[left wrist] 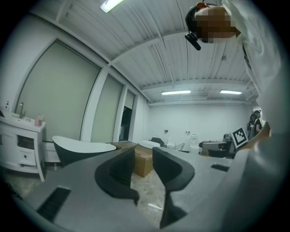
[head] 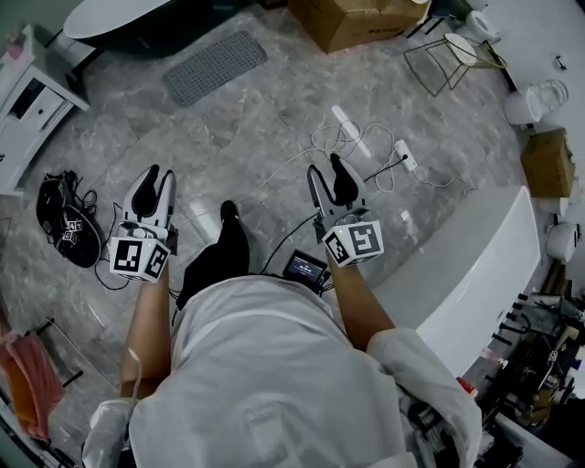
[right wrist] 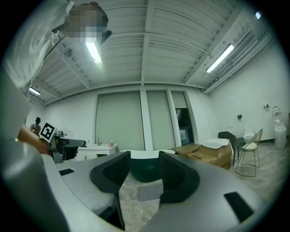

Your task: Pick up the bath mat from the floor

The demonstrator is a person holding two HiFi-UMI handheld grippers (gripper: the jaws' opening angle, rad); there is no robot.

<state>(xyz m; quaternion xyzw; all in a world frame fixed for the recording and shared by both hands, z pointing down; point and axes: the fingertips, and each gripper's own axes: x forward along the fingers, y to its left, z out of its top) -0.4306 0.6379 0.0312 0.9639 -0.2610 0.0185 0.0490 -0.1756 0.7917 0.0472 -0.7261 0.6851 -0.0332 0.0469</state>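
Left tongs (head: 158,175) and right tongs (head: 325,166) gape empty, well apart from the grid-textured grey rectangular bath mat (head: 215,66)

Bright ceiling strip lights (right wrist: 93,51) give even light; gripper views bend at edges.

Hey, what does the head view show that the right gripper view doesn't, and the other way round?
Head view only: the person's dark shoe, white cables and a black bag on the floor. Right gripper view only: ceiling lights, tall window panels, and the right gripper with its jaws apart and nothing between them. Both: the bath mat flat on the floor, the dark bathtub beside it, and the cardboard box.
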